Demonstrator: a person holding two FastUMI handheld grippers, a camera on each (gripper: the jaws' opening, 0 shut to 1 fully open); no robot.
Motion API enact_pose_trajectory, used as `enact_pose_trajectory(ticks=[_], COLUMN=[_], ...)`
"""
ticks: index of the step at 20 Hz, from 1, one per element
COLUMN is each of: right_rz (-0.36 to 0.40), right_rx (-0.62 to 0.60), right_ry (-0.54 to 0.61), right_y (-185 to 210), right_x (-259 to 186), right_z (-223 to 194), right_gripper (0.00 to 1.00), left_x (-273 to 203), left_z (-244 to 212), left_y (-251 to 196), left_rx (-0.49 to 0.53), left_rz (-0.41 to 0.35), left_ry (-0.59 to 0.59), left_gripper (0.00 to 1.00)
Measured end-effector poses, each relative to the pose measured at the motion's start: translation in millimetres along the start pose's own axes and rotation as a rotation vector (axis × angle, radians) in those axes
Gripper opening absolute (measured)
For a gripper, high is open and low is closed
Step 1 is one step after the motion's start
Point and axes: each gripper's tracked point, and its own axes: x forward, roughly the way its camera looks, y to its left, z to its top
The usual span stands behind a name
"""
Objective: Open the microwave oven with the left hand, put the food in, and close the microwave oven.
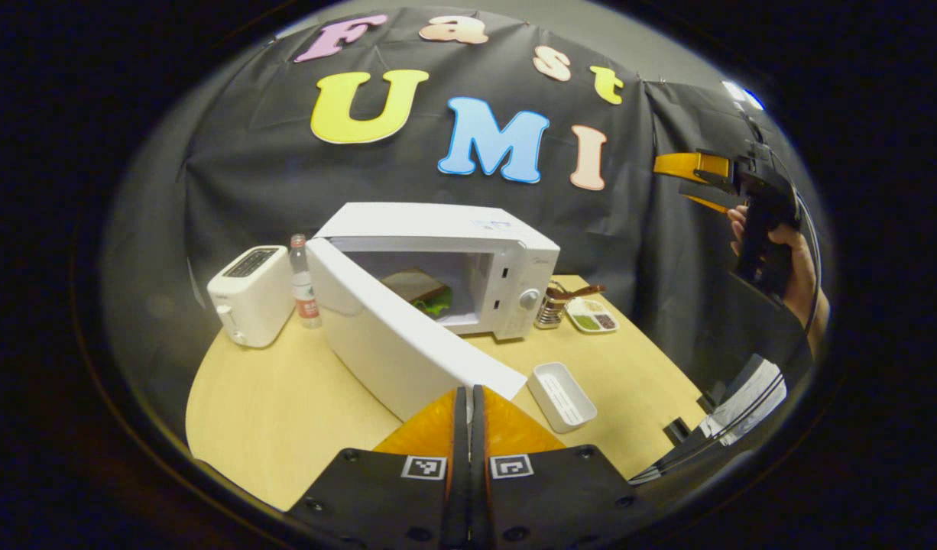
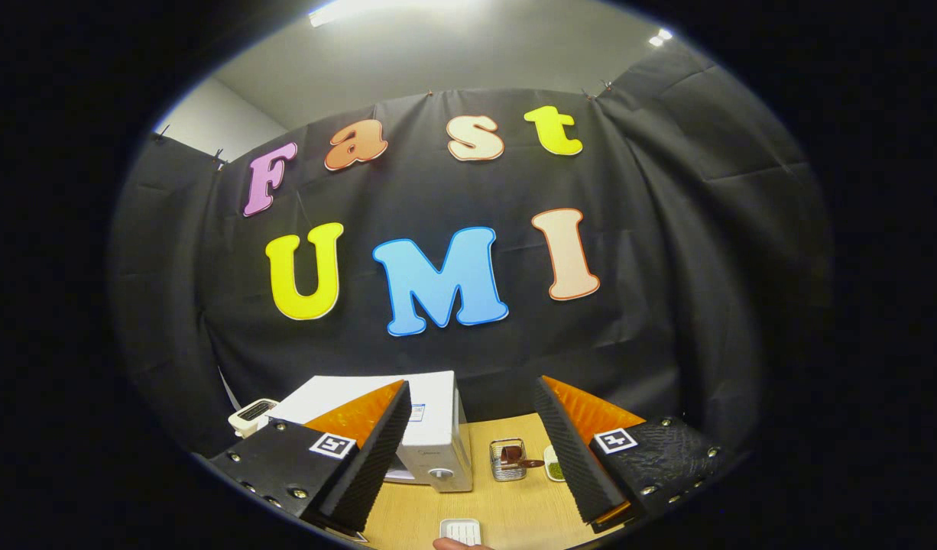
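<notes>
The white microwave (image 1: pixel 468 252) stands at the back of the wooden table (image 1: pixel 285 405), its door (image 1: pixel 392 336) swung wide open toward me. Inside lies the food (image 1: pixel 421 294), a sandwich with green lettuce. My left gripper (image 1: pixel 468 391) is shut with nothing between its fingers, its tips just in front of the door's free edge. Whether the tips touch the door I cannot tell. A hand holds my right gripper (image 1: pixel 694 183) high at the far right. In the right gripper view that gripper (image 2: pixel 472 383) is open and empty, well above the microwave (image 2: pixel 434 435).
A white toaster (image 1: pixel 251 294) and a water bottle (image 1: pixel 302 283) stand left of the microwave. Right of it are a metal utensil holder (image 1: pixel 551 309) and a small divided dish (image 1: pixel 593 315). A white rectangular tray (image 1: pixel 562 395) lies near the door's edge.
</notes>
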Motion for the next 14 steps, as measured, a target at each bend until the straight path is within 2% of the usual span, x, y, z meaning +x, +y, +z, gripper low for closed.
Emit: enact_pose_trajectory(ticks=[14], right_rz=[-0.088], right_rx=[0.008], right_ry=[-0.019], right_y=[-62], right_x=[-18], right_z=[6], right_gripper=[0.98], left_x=[90], left_z=[48], left_y=[-52], left_rx=[0.007], left_rz=[-0.086], left_ry=[-0.047], left_gripper=[0.06])
